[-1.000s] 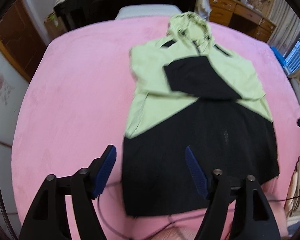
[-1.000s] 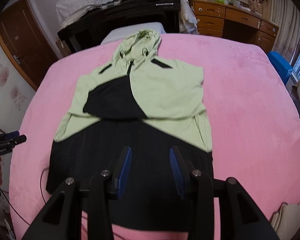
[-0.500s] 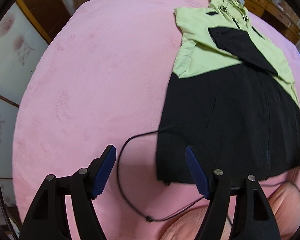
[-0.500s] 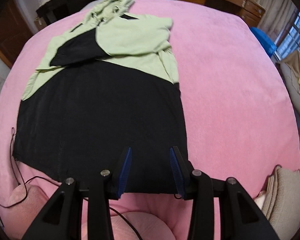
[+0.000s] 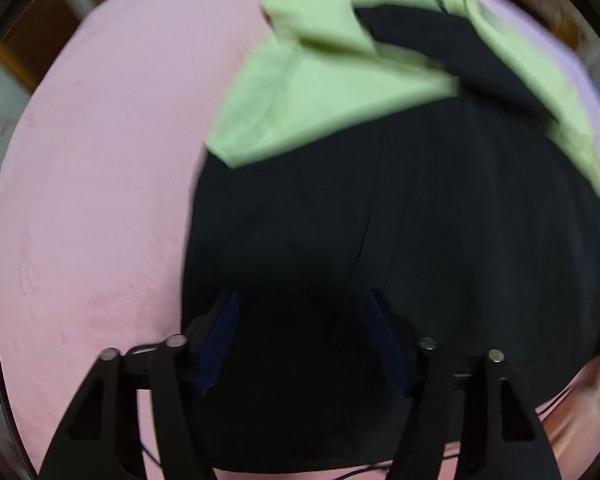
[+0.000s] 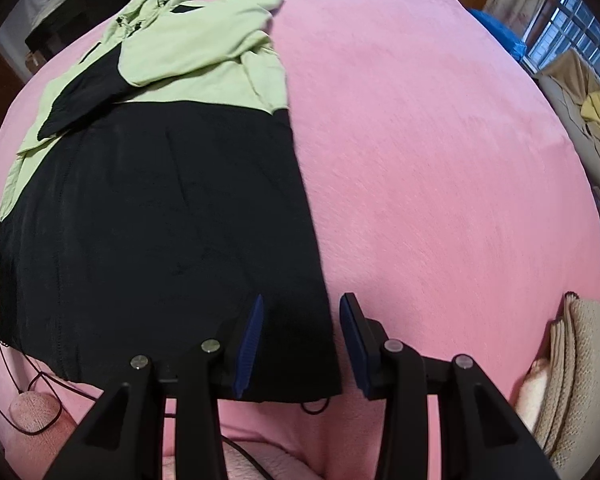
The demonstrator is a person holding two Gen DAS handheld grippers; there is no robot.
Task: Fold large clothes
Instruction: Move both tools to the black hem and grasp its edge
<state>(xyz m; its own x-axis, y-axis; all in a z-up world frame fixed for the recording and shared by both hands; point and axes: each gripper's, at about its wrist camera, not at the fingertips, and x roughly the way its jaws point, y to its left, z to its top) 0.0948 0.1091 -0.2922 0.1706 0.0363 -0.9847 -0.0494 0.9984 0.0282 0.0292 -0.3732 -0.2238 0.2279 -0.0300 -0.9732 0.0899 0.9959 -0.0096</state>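
Hooded jacket [image 6: 160, 208], lime green up top and black below, lies flat on the pink bed cover [image 6: 440, 160], sleeves crossed over the chest. Left claw [image 5: 300, 336] hangs over the black hem near its left corner, its jaws just narrowing yet unclenched, pads clear of the cloth. Right claw [image 6: 302, 340] straddles the hem's right edge, parted, gripping nothing. A thin black cable [image 6: 40, 384] trails below the hem; folded beige knitwear [image 6: 576, 372] sits off right.
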